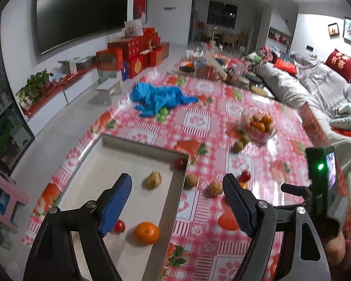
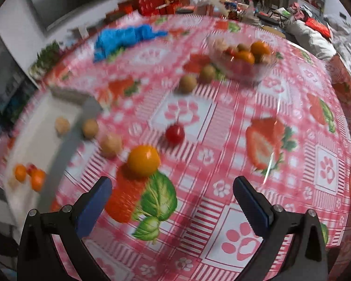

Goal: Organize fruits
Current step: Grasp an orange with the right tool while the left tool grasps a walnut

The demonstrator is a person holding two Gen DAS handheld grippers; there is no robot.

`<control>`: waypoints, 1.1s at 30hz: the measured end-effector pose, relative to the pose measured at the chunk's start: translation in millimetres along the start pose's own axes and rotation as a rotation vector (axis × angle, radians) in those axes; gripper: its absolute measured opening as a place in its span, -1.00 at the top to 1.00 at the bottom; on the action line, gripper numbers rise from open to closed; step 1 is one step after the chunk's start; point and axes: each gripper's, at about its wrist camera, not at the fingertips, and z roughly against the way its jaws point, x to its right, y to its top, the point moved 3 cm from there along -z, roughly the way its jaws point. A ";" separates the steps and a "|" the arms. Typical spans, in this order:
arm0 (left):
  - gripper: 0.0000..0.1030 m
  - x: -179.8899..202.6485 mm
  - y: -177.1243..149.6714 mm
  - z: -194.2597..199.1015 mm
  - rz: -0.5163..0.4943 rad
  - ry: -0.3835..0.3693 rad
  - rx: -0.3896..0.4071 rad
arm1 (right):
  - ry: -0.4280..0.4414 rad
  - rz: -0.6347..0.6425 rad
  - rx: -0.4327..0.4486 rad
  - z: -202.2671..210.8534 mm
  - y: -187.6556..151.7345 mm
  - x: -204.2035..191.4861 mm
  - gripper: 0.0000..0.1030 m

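Both grippers' jaws stood wide and empty. The right gripper (image 2: 172,199) should descend squarely over the orange (image 2: 143,160) at eleven o'clock on the worktop (image 2: 280,107), then carry it to the tray (image 1: 180,187).

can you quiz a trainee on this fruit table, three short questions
1. True or false: the white rectangular tray holds an orange tangerine.
2. What lies between the right gripper fingers? A) nothing B) a walnut C) a kiwi
3. Where is the small red cherry-like fruit in the right wrist view: tablecloth or clear glass bowl?

Key: 1 true; 2 A; 3 tablecloth.
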 end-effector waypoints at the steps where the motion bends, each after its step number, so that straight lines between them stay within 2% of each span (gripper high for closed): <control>1: -0.57 -0.9 -2.7 -2.3 0.000 0.005 -0.010 | -0.008 0.017 -0.002 -5.2 -3.0 -2.8 -1.00; 5: -0.57 -4.1 -6.4 -9.5 -0.012 0.031 -0.029 | -0.021 0.060 0.027 -17.2 -3.6 -14.7 -0.98; 6: -0.57 -4.6 -6.7 -11.6 -0.014 0.036 -0.033 | -0.016 0.060 0.033 -20.1 -1.2 -16.6 -0.92; 9: -0.57 -5.2 -7.8 -18.6 -0.027 0.048 -0.046 | -0.001 0.050 0.032 -27.7 3.2 -20.3 -0.52; 12: -0.57 -2.0 -9.0 -26.4 -0.049 0.050 -0.057 | -0.026 0.073 0.061 -28.5 5.8 -26.0 -0.13; 13: -0.57 -0.2 -9.1 -29.1 -0.056 0.050 -0.061 | -0.020 0.077 0.068 -28.1 6.7 -27.3 0.11; 14: -0.57 3.2 -9.6 -33.2 -0.067 0.049 -0.067 | -0.008 0.079 0.074 -27.4 7.0 -27.6 0.18; 20: -0.57 29.3 -15.7 -57.7 -0.126 0.031 -0.088 | 0.027 0.044 0.087 -18.5 -1.6 -10.8 0.18; 30: -0.56 82.9 -29.6 -113.5 -0.247 0.025 -0.121 | 0.018 -0.114 0.098 19.7 -55.3 57.8 0.18; 31: -0.52 87.7 -31.9 -119.7 -0.261 0.030 -0.128 | 0.016 -0.124 0.104 23.1 -58.4 60.7 0.18; 32: -0.29 90.6 -33.9 -124.3 -0.272 0.032 -0.137 | 0.012 -0.134 0.107 26.2 -61.6 63.7 0.18; 33: -0.13 94.7 -37.0 -132.1 -0.288 0.031 -0.162 | 0.013 -0.146 0.109 28.8 -64.5 66.4 0.18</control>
